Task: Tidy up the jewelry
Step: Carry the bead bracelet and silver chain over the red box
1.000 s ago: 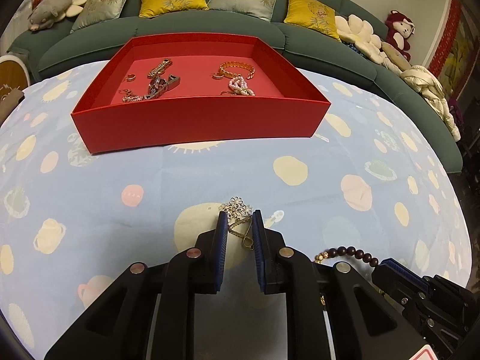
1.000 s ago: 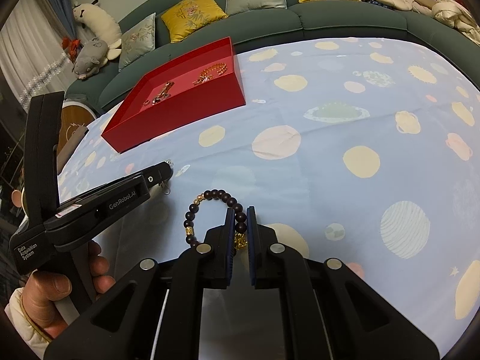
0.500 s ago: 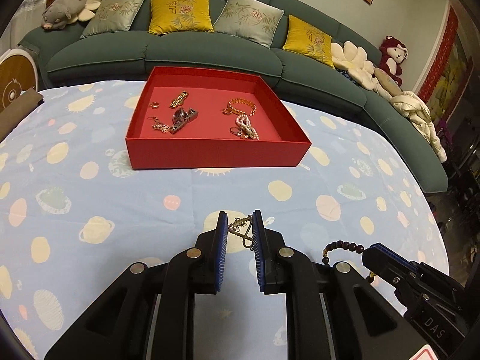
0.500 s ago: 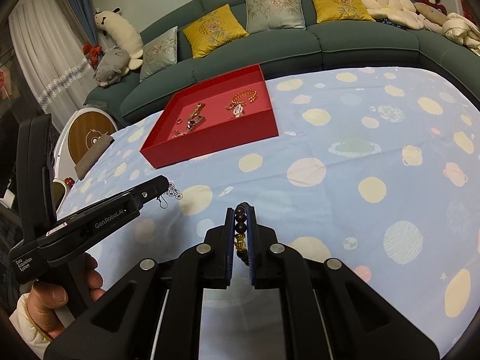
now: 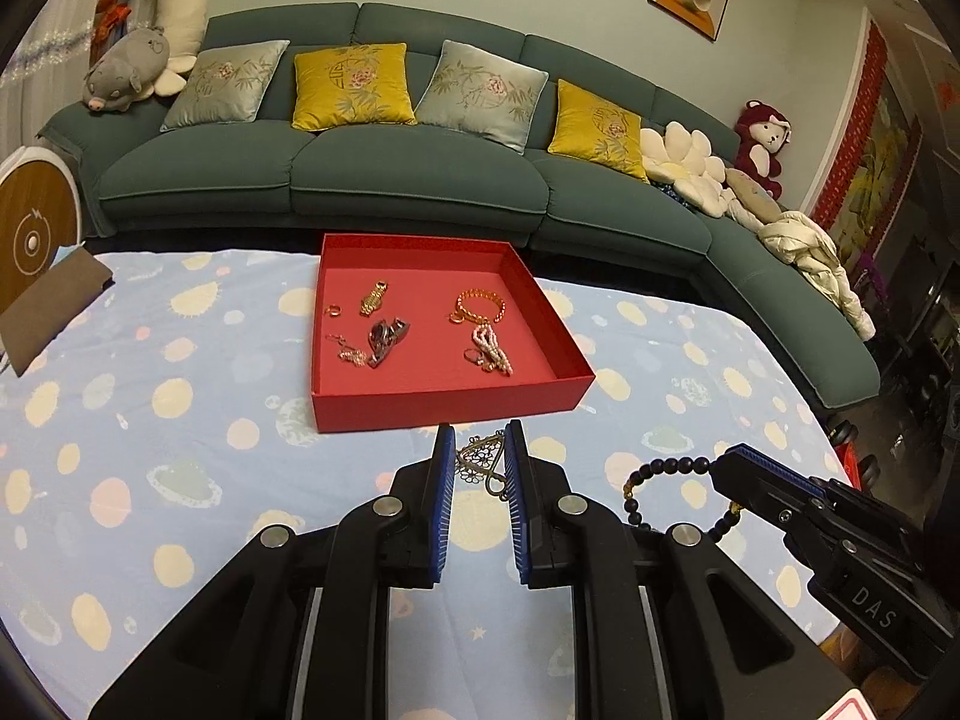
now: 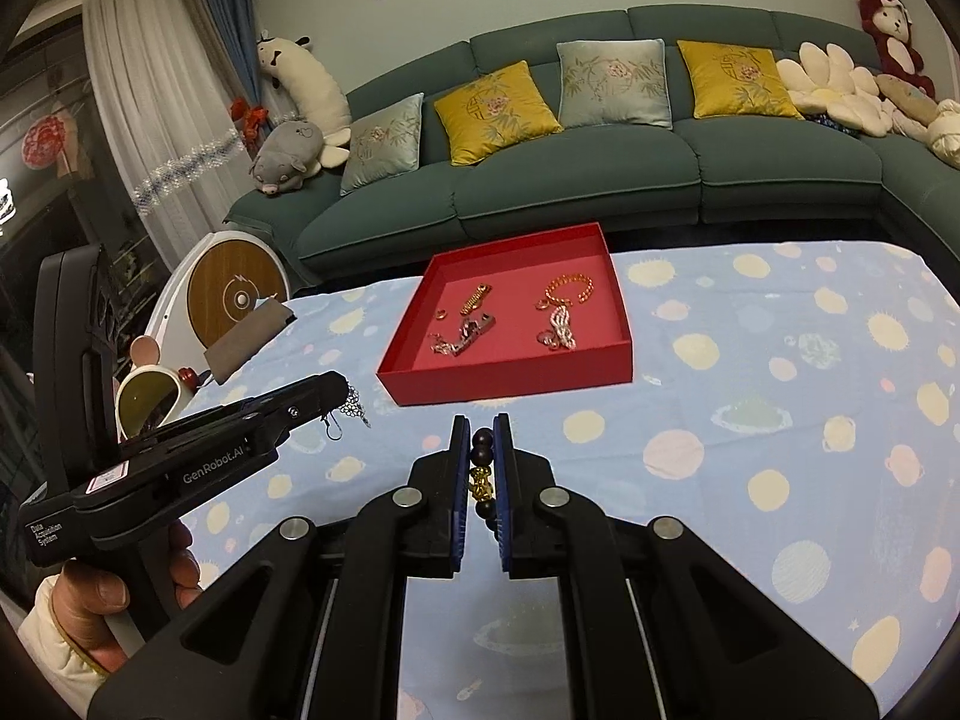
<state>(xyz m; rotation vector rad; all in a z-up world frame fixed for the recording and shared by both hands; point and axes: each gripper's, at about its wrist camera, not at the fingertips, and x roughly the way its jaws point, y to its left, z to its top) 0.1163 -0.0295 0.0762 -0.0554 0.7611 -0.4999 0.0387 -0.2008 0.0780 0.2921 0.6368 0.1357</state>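
Behind everything we see a teal sofa (image 5: 420,168) with yellow and grey cushions, and before it the worktop (image 5: 180,420) under a pale blue cloth dotted with planets.

Our left hand-held gripper (image 5: 478,462) has its blue pads drawn close on a filigree pendant (image 5: 480,461), which sits between the pad tips and hangs a little below them. In the right wrist view the same hand-held gripper (image 6: 336,393) enters from the left, held in a bare hand (image 6: 114,594), with the pendant (image 6: 354,407) dangling at its tip, clear of the cloth.

Our right hand-held gripper (image 6: 482,441) pinches a dark bead bracelet (image 6: 482,480); dark beads and a gold charm show in the narrow gap between its pads. From the left wrist view that hand-held gripper (image 5: 729,468) reaches in from the right, and the bracelet (image 5: 654,480) loops out from its tip in an arc, lifted above the worktop.

Just beyond both sets of fingertips lies the red tray (image 5: 450,402), its near wall close to the left pad tips. Inside it we make out a gold bead bracelet (image 5: 479,306), a pearl strand (image 5: 493,349), a gold watch-like band (image 5: 374,297), a dark metal piece (image 5: 387,339), a small ring (image 5: 333,310) and a thin chain (image 5: 351,354), all lying apart on the tray floor.

Left of the tray, near the worktop edge, rests a brown cloth (image 5: 48,306).
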